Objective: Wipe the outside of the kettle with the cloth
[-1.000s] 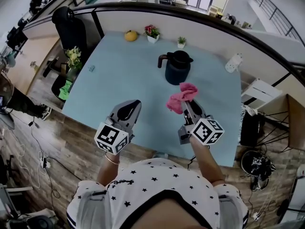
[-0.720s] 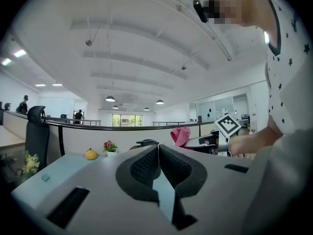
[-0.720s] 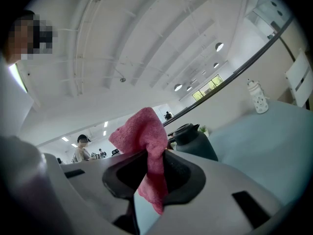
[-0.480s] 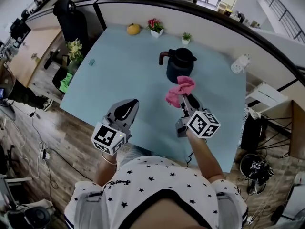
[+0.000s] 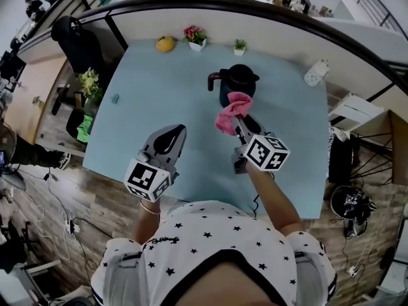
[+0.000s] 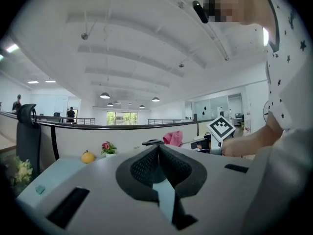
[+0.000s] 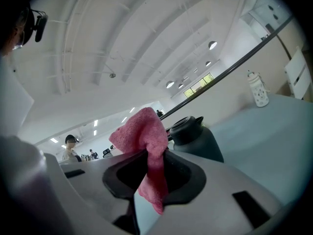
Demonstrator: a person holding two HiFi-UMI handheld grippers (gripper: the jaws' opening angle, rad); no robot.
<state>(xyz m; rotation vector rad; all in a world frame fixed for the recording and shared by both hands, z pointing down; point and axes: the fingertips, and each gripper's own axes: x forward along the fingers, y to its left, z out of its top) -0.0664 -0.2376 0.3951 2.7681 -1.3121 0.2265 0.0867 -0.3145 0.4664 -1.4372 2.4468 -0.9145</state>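
Clamping a pink cloth (image 7: 145, 131) between its jaws, the right gripper (image 5: 238, 122) points at the kettle (image 5: 236, 83) from the person's side. The cloth bunches up above the jaw tips and a tail of it hangs down between them. In the head view the bunched part overlaps the kettle's lower front, but no view settles whether cloth and kettle are touching or only just apart.

The kettle is dark and stands upright on the pale blue table (image 5: 159, 88) with its lid on and its handle sticking out to the left.

The left gripper (image 5: 169, 136) is well apart from the kettle, to its left and nearer the person. Its jaws meet at the tips and nothing is between them.

Behind the kettle, along the table's far edge, sit three small things:
- a little green plant (image 5: 240, 45) is closest to the kettle
- a pot of red flowers (image 5: 195, 36) is further left
- a yellow fruit (image 5: 165, 44) is left of that

A white bottle (image 5: 316, 72) stands off to the kettle's right, near the table's corner.
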